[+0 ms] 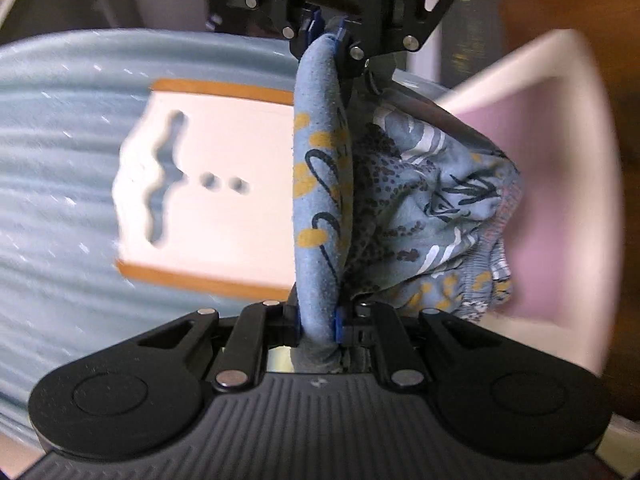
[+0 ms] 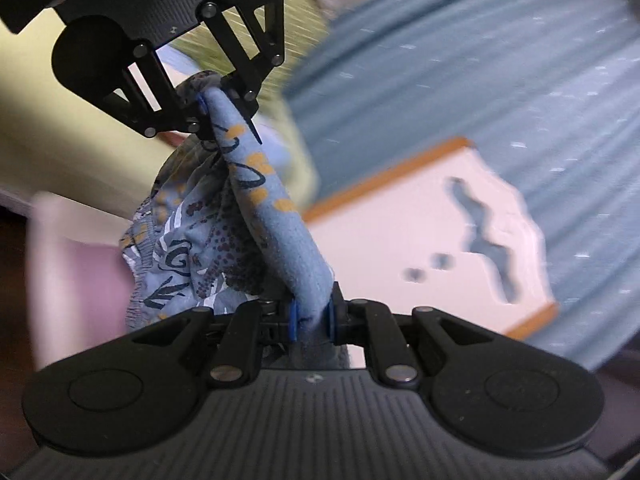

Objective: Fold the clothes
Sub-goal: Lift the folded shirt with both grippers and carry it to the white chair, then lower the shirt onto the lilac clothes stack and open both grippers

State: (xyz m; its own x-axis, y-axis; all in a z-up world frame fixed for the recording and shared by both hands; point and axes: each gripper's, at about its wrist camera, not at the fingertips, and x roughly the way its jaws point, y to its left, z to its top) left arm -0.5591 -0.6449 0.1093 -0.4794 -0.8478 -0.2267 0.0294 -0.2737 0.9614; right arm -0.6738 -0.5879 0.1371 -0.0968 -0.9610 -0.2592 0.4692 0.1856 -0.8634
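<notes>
A blue patterned garment [image 1: 320,184] with yellow spots and dark scribbles is stretched in the air between my two grippers. My left gripper [image 1: 318,322] is shut on one end of its folded edge. The right gripper [image 1: 330,36] faces it at the top of the left wrist view, shut on the other end. In the right wrist view my right gripper [image 2: 313,318] is shut on the garment [image 2: 260,200], and the left gripper [image 2: 208,106] holds the far end. The rest of the cloth [image 1: 432,216] hangs bunched to one side.
Below lies a blue ribbed bedspread [image 1: 52,168] with a white, orange-edged folding board [image 1: 224,184] on it; the board also shows in the right wrist view [image 2: 432,232]. A pink-and-white bin [image 1: 560,184] stands beside the bed. The views are motion-blurred.
</notes>
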